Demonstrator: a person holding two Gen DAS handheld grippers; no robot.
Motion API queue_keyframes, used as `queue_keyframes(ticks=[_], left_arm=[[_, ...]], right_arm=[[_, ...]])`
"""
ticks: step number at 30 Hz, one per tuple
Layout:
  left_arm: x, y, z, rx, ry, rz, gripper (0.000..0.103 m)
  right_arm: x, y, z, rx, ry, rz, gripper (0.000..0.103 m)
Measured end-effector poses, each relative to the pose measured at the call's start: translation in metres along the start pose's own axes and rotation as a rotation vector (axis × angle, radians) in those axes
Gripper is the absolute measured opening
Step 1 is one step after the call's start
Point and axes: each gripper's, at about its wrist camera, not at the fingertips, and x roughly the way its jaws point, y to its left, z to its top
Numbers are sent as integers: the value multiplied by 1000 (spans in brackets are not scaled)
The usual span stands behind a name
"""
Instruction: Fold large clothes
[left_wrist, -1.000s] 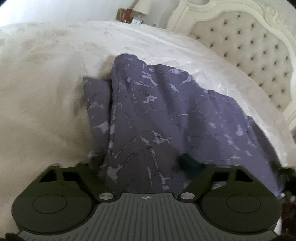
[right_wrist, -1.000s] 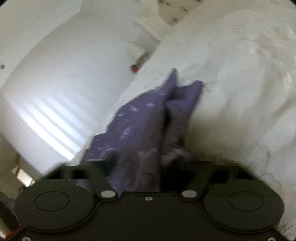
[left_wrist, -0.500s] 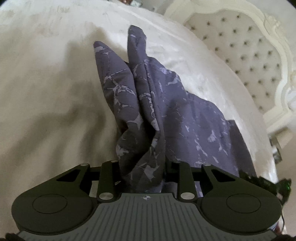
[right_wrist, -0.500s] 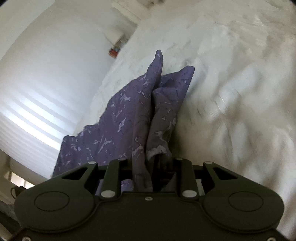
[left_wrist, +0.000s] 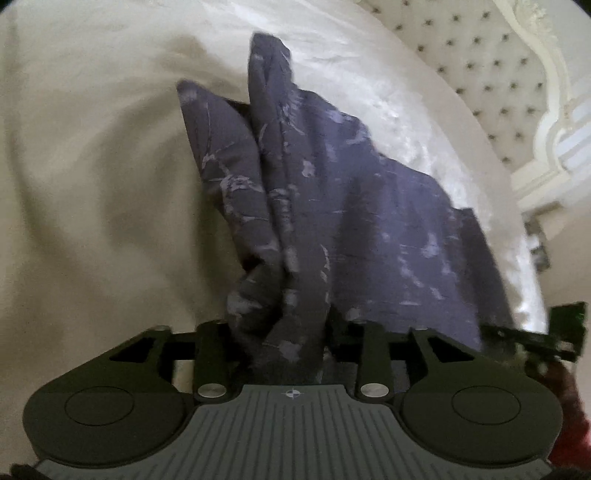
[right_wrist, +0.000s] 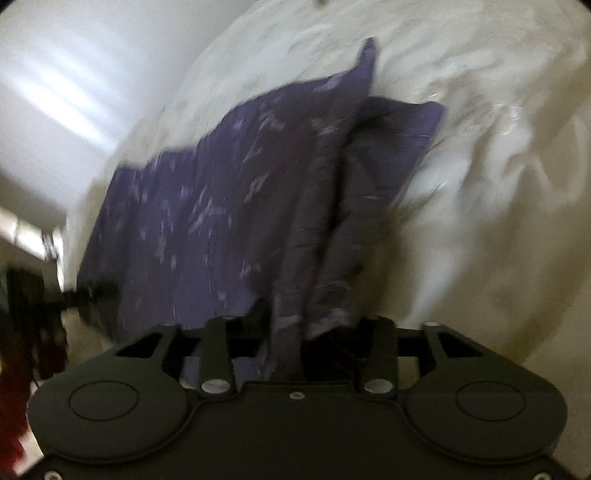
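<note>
Bed (left_wrist: 92, 184) with rumpled white cover fills most of both views; cream tufted headboard (left_wrist: 491, 74) at upper right of left wrist view. White wall (right_wrist: 66, 74) with light stripes at upper left of right wrist view. Purple garment (left_wrist: 351, 206) with pale marbled print lies spread on the bed cover, one edge bunched and lifted toward both grippers; same garment (right_wrist: 192, 206) in right view, blurred. Left gripper (left_wrist: 286, 332): jaws clamped on a gathered wad of the garment edge, fabric bulging between the fingers. Right gripper (right_wrist: 301, 332): jaws clamped on a twisted fold of the garment, fabric running up from between the fingers. Right gripper also shows at right edge of left view, dark, blurred. Red item at that corner, can't tell what.
</note>
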Motion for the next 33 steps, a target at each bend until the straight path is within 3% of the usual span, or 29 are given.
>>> queue_keyframes(ticks=[3,12,14,17,20,24,31,32,33], left_arm=[[7,9,-5,8,-61,82,68],[30,-2,-14,94,-121,171,86],[34,-3,-11,91,-120,168,89],[35,-3,-19,102,-114,156,102],[43,-9,-22,135,-124,183,103],[45,-10,-27,107,-183,203,103],[43,-6,-27,52,-225,185,102],[41,-8,-27,56,-221,198,101],[39,-12,-27,61,-227,218,93]], right_arm=[[10,8,6,-61,4,-69,78],[29,4,26,-88,-176,-253,99],[37,2,29,-65,-182,-245,103],[45,-2,27,-36,-187,-226,103],[47,-8,23,-33,-210,-193,103],[42,-18,14,-35,-249,-148,103],[48,-15,12,-61,-272,-160,103],[46,-15,12,-57,-272,-155,103],[47,-16,13,-55,-273,-152,103]])
